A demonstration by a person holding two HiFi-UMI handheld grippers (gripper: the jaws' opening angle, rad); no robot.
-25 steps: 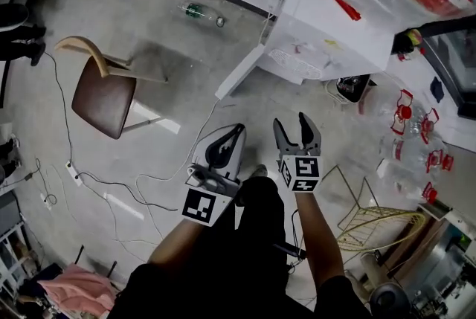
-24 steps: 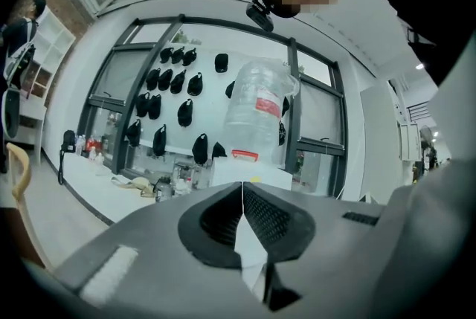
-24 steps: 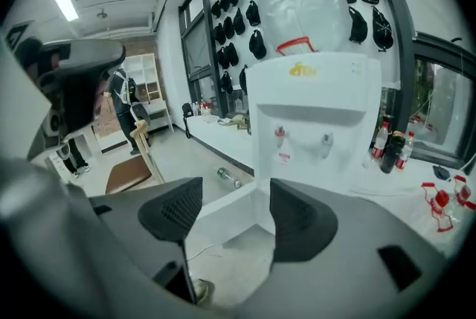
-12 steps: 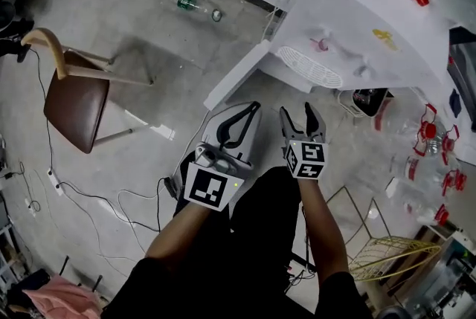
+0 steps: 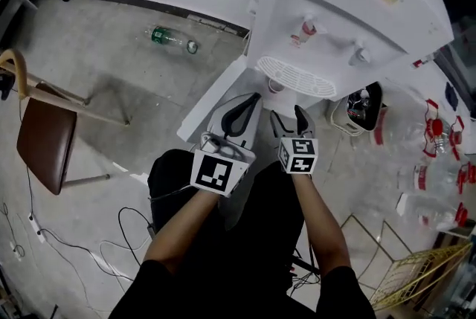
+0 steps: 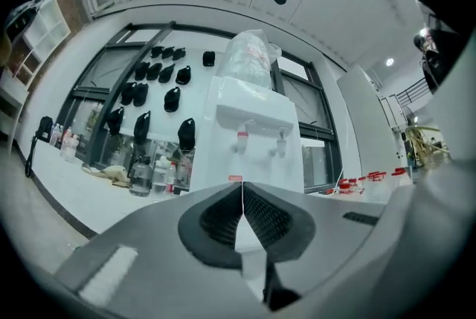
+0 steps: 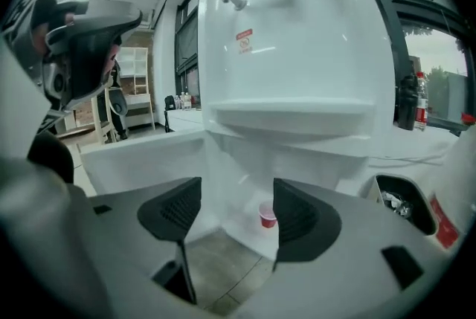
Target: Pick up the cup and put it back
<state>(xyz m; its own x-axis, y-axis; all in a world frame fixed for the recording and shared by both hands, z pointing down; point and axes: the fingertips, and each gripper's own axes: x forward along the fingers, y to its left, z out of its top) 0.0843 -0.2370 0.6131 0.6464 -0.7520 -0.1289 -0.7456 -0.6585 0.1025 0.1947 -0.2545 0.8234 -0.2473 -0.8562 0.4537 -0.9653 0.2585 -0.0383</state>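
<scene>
Approach step: the right gripper (image 7: 236, 198), fingers apart, faces the cup (image 7: 268, 216) inside the water cooler (image 7: 297, 50) and must next reach around it; the left gripper (image 6: 242, 191) has its fingers together.

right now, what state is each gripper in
Left gripper: shut, jaws together, holding nothing.
Right gripper: open and empty; the small red cup sits beyond its jaws, untouched.

From the head we look steeply down on the water dispenser (image 5: 335, 20). Our left gripper view faces it from farther back, our right gripper view from close and low; all three share it.
</scene>
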